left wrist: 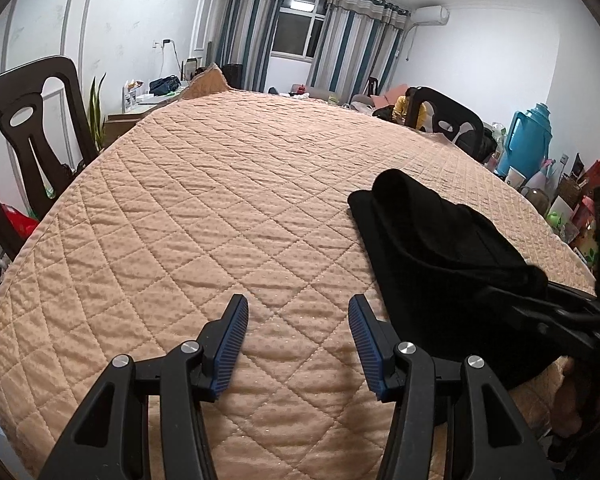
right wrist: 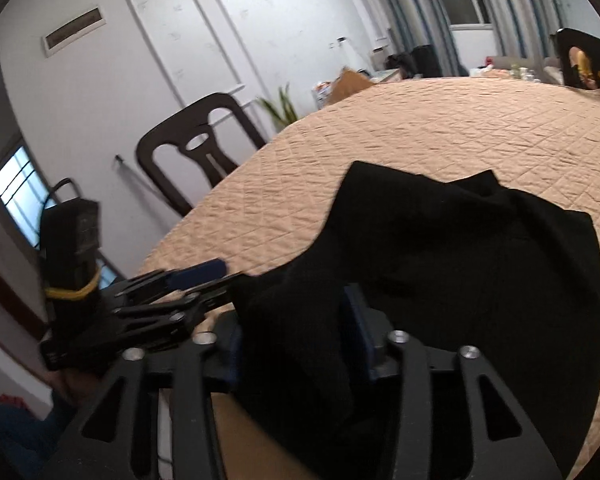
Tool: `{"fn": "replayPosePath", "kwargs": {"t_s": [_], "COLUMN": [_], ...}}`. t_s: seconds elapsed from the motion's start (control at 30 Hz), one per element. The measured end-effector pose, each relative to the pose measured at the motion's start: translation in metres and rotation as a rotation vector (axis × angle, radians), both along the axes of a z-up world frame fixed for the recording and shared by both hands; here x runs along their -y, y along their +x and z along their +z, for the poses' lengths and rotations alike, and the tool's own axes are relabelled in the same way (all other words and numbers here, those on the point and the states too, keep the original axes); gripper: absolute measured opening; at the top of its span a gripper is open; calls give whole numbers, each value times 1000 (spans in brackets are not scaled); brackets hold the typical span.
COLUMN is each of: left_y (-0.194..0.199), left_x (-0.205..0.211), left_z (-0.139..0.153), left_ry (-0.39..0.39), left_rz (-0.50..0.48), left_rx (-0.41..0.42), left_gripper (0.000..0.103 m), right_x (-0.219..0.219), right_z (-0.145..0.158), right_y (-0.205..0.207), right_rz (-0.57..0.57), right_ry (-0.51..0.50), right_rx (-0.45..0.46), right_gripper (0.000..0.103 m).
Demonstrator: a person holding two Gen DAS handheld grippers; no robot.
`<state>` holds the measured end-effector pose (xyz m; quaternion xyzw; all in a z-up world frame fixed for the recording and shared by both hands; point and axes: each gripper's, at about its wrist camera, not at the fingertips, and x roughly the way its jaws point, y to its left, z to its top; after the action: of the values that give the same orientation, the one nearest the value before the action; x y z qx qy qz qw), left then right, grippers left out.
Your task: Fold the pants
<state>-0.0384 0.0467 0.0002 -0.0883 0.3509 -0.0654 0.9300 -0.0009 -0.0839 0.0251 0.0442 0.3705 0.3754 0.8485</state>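
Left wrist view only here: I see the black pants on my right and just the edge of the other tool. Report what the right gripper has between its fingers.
Observer: The right gripper has a bunch of the black pants between its fingers, with the jaws standing wide.
Operator: Describe how the rest of the cloth lies from that side.
Observer: It spreads away from the gripper across the quilted cover, rumpled, with two corners poking up at its far edge.
Operator: Place my tool against it.
Observer: The left gripper sits at the cloth's left edge; contact I can't tell.
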Motion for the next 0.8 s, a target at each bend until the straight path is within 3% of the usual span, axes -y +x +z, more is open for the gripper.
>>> {"fn": "replayPosePath", "kwargs": {"t_s": [0.1,0.27,0.33,0.4,0.5,0.57,0.7,0.8], "left_y": [-1,-2,0,4,12,23,49,66], "left_x": [-2,-2,1,7,25,37,61,84], "left_z": [4,17,24,31,42,48,51,51], "left_ry": [-6,-14,-20,-18,-3,6,18,37], "left_rz": [3,-3,-15,-36,-85,-114,-166,-230], "left_rx": [4,38,53,67,97,107,95,77], "left_gripper": [55,55,55,55,55,55,55,55], "right_x": [5,35,51,55,47,47,76,94], "right_z": [11,20,10,-12,-11,-4,8,8], "right_y": [-10,-17,-11,-2,-12,-12,12,45], "right_rz": [44,-22,-97,-145,-53,26,-127,-230], "right_ry": [59,130,114,18,-27,18,29,-13], "right_rx": [24,82,52,-25,11,-3,43,17], "right_gripper": [48,48,48,48,46,45,44,40]}}
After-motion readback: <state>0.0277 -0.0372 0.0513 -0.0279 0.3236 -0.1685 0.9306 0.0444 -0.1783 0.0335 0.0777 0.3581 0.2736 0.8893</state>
